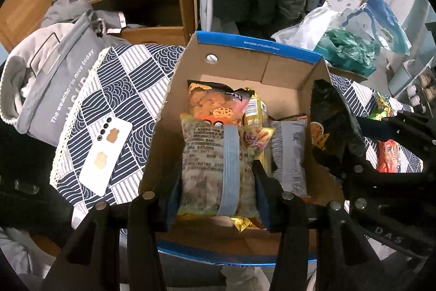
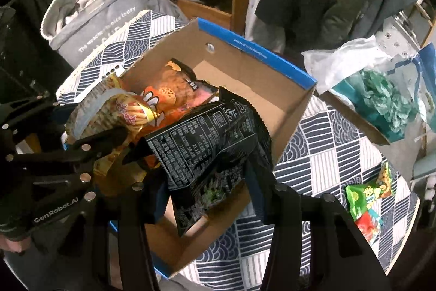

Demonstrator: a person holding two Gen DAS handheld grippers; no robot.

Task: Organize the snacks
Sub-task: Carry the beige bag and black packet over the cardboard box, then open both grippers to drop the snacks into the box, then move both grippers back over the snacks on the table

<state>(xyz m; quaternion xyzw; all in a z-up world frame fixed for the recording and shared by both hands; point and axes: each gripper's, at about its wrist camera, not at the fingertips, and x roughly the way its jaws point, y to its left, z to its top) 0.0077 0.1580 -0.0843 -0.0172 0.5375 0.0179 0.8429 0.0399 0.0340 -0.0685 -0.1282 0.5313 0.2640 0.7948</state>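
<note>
At frame centre, your left gripper [image 1: 216, 198] is clamping its fingers on a pale, text-covered snack bag [image 1: 209, 165] inside the blue-rimmed cardboard box [image 1: 256, 45]. Your right gripper [image 2: 207, 198] is pinching a black crinkled packet [image 2: 209, 143] over the box's right side.

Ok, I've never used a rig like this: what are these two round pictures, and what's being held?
Each picture comes from a camera on a handheld two-finger gripper, looking along its fingers. The left gripper is shut on a yellowish snack bag over the cardboard box. The right gripper is shut on a black snack bag above the same box. The box sits on a patterned tablecloth; a white phone and a green snack packet lie beside it.
</note>
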